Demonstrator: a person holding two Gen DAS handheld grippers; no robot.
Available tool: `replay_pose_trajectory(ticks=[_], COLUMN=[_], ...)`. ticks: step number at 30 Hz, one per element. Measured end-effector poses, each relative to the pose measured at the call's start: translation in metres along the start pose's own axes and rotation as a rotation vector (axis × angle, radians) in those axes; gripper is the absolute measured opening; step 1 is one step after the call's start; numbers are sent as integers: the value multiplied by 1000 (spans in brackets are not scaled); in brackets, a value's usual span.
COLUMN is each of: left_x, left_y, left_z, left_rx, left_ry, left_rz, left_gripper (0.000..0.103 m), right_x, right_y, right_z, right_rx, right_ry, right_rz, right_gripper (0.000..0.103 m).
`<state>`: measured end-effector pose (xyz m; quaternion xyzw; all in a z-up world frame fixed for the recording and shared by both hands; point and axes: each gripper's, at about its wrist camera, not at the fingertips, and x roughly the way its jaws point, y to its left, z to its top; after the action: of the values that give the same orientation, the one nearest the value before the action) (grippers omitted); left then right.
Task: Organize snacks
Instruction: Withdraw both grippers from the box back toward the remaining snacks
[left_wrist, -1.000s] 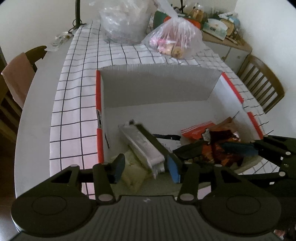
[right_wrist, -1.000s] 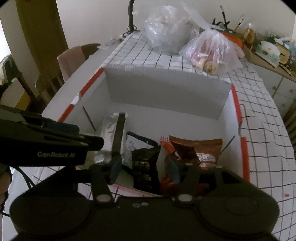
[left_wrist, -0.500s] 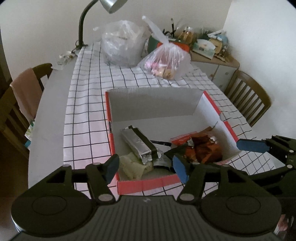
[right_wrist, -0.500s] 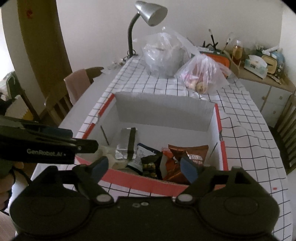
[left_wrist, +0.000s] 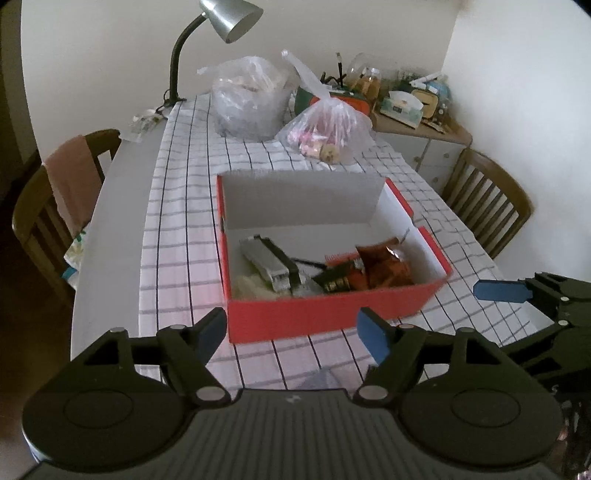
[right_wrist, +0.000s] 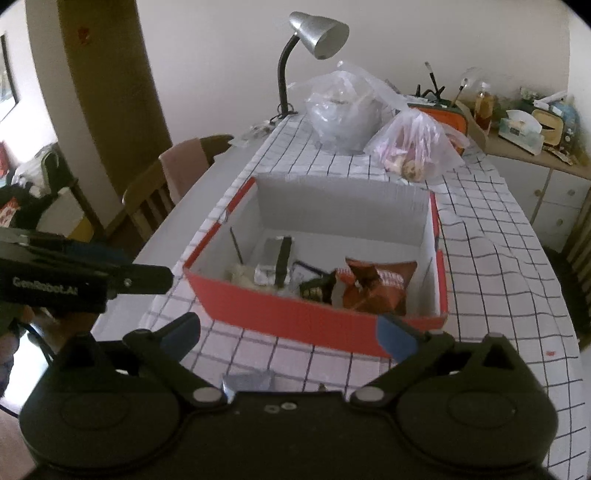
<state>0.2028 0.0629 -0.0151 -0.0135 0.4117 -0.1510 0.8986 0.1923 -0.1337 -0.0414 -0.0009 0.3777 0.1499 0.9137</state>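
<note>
My left gripper (left_wrist: 291, 330) hangs just short of the red box (left_wrist: 332, 314), its jaws having just been opening, nothing between them. My right gripper (right_wrist: 290, 338) is spread wide on the same near side, likewise just opened and empty. Inside the box lie the snacks: a silver packet (left_wrist: 267, 260) towards its left, an orange-brown bag (right_wrist: 373, 286) towards its right. Beyond the box sit two plastic bags (left_wrist: 325, 129) and a desk lamp (right_wrist: 317, 29).
</note>
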Motion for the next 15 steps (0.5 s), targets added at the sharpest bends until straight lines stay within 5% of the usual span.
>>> replay_pose_trajectory(ticks=[15], left_x=[6], left_y=[-25], left_z=[-75], left_rx=[-17], left_ry=[131], left_rz=[55], left_gripper=[77], right_x=[12], right_y=[-31], right_z=[-65], right_rx=[-17], right_ry=[139], right_rz=[10], right_gripper=[100])
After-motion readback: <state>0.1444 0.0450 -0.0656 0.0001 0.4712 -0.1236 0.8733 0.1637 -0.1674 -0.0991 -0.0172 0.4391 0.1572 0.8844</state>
